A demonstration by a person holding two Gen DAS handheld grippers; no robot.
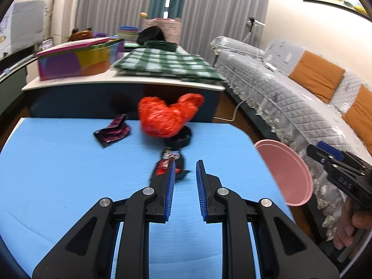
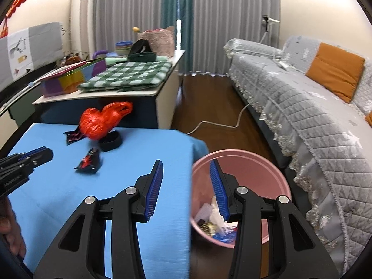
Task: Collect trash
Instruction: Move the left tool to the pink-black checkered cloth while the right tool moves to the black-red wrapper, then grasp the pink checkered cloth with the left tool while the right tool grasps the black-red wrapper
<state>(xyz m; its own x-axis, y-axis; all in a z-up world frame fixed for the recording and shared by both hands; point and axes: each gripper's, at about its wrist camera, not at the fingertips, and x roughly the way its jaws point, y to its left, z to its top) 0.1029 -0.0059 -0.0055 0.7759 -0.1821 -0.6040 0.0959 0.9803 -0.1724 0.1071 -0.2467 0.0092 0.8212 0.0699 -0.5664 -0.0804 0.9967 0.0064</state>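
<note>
On the blue table point(image 1: 69, 186) lie a crumpled red plastic bag point(image 1: 166, 117), a dark pink-patterned wrapper point(image 1: 112, 131), a red-and-black wrapper point(image 1: 169, 165) and a small black tray point(image 1: 180, 138) under the bag. My left gripper point(image 1: 184, 168) is open and empty, its tips just short of the red-and-black wrapper. My right gripper point(image 2: 187, 168) is open and empty, over the table's right edge and the pink bin point(image 2: 274, 169), which holds several pieces of trash. The same red bag point(image 2: 100, 122) and red-and-black wrapper point(image 2: 89, 161) show in the right wrist view.
A white-topped counter point(image 1: 97, 81) behind the table holds a colourful box point(image 1: 79, 59) and green checked cloth point(image 1: 167, 66). A grey quilted sofa point(image 2: 302, 107) with orange cushions stands right of the bin. A white cable point(image 2: 216, 124) lies on the wooden floor.
</note>
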